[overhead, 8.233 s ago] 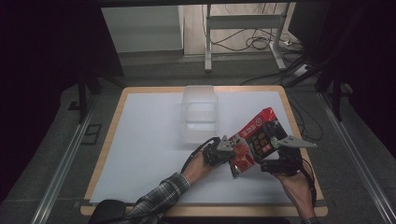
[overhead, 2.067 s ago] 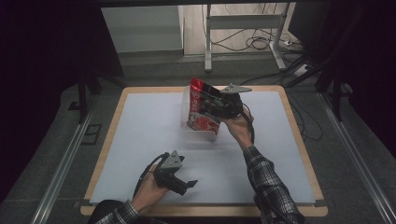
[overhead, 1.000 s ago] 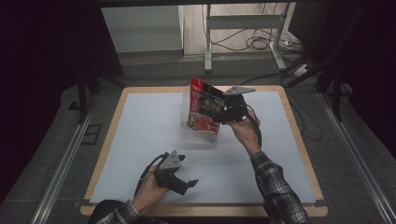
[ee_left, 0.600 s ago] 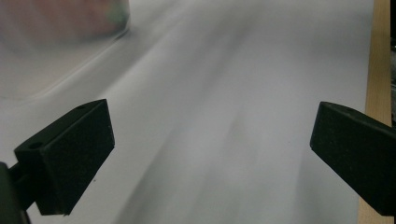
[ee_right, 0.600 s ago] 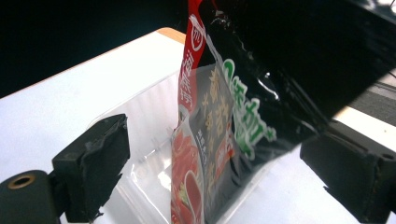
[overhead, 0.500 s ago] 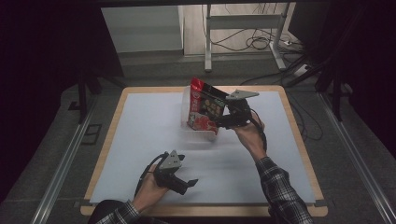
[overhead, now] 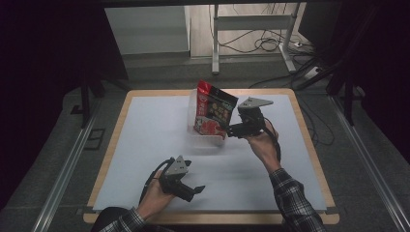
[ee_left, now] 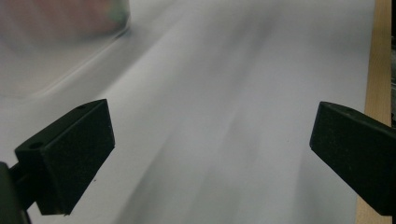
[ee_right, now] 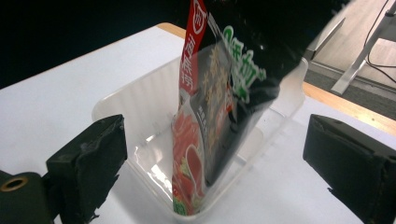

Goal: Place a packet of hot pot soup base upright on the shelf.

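So the snack bag (overhead: pixel 212 113) is standing on end in the clear tub (overhead: pixel 207 137) near the table's (overhead: pixel 145 125) far edge. Right gripper (overhead: pixel 231 129) sits just beside it, jaws wide apart, gripping nothing. Looks like the drop-off step; next I'd guess pull the hand clear without tipping the bag. Left gripper (overhead: pixel 193 189) rests near the front edge, jaws spread, empty.
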{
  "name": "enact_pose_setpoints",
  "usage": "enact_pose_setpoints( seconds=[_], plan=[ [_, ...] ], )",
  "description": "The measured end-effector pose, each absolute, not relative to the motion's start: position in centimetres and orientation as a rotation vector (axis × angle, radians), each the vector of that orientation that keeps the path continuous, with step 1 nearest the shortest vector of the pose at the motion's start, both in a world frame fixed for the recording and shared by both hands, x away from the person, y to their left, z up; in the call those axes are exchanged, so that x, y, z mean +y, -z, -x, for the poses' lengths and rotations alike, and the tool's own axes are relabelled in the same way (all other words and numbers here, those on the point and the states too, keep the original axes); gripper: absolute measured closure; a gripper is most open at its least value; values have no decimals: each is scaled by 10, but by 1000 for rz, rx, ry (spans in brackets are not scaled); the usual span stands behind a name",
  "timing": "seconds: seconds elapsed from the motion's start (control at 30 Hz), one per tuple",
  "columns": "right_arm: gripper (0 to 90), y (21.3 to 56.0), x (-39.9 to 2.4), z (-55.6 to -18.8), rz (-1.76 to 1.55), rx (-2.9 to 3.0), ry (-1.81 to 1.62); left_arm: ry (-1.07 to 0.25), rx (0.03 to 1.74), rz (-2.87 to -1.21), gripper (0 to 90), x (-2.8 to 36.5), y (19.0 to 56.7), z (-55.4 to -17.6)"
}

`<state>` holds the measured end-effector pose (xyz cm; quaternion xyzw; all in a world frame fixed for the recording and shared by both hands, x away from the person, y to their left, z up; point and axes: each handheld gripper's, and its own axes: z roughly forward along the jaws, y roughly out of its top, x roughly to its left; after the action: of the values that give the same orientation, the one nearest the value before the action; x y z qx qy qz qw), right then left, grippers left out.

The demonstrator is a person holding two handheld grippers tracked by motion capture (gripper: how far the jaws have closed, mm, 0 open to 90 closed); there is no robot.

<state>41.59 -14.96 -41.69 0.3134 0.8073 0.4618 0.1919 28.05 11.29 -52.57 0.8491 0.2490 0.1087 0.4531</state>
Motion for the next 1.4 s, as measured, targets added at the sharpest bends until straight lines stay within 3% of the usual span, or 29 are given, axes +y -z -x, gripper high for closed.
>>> enact_pose_setpoints(
  seconds=[1.4],
  plan=[
    [62, 424, -180, -382, -880, 2248, -1220, -330, 624, -2119, 7, 116, 523, -281]
  ],
)
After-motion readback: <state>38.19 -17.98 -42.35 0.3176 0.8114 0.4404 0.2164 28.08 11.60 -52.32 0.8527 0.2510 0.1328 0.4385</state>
